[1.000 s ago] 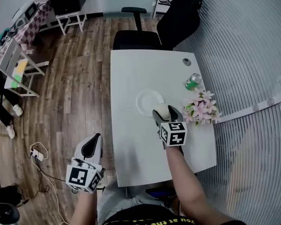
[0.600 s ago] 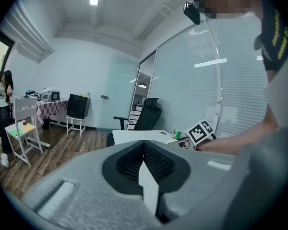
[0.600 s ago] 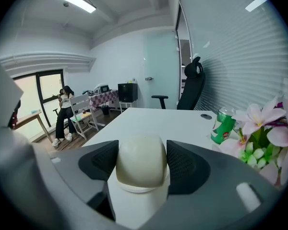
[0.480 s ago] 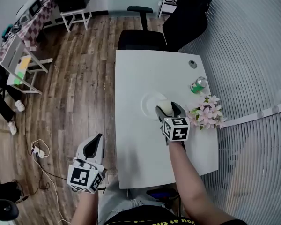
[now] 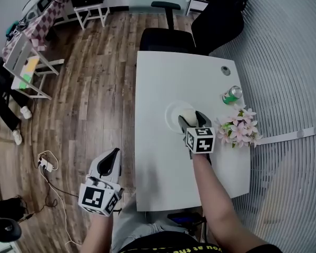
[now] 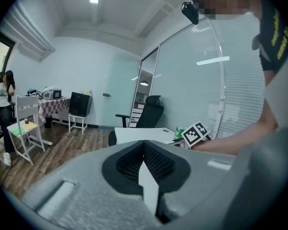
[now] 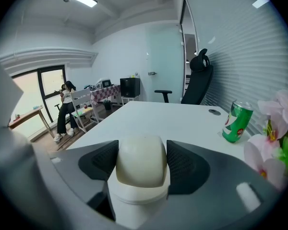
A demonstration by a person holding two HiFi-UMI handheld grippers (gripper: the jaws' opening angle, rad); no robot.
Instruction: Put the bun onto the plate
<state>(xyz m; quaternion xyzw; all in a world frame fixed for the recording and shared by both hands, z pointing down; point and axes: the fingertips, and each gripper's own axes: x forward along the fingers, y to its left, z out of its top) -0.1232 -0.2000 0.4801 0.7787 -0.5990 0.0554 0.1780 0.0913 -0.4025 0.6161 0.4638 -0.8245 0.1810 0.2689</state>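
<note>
Bun (image 7: 140, 166), pale and rounded, sits squeezed between the two dark pads of the right gripper (image 5: 191, 120); that gripper's own view shows the pads pressed against both its sides. The same view does not show the plate (image 5: 173, 108). Only the head view does: the white plate lies near the middle of the table (image 5: 163, 162), somewhat toward its right edge, with the held bun over the plate's near right rim. Whether the bun touches the plate, neither view settles.

The left gripper view shows the left gripper (image 6: 145, 169) with its jaws closed together and nothing between them. The head view places this gripper beyond the table's left edge, above the wooden floor (image 5: 95, 94).

By count: one bun, one plate, one green can (image 5: 232, 95) standing near the right edge, one bunch of pink flowers (image 5: 240, 128) at that edge just nearer than the can, one black office chair (image 5: 171, 38) at the far edge, and two grippers.
</note>
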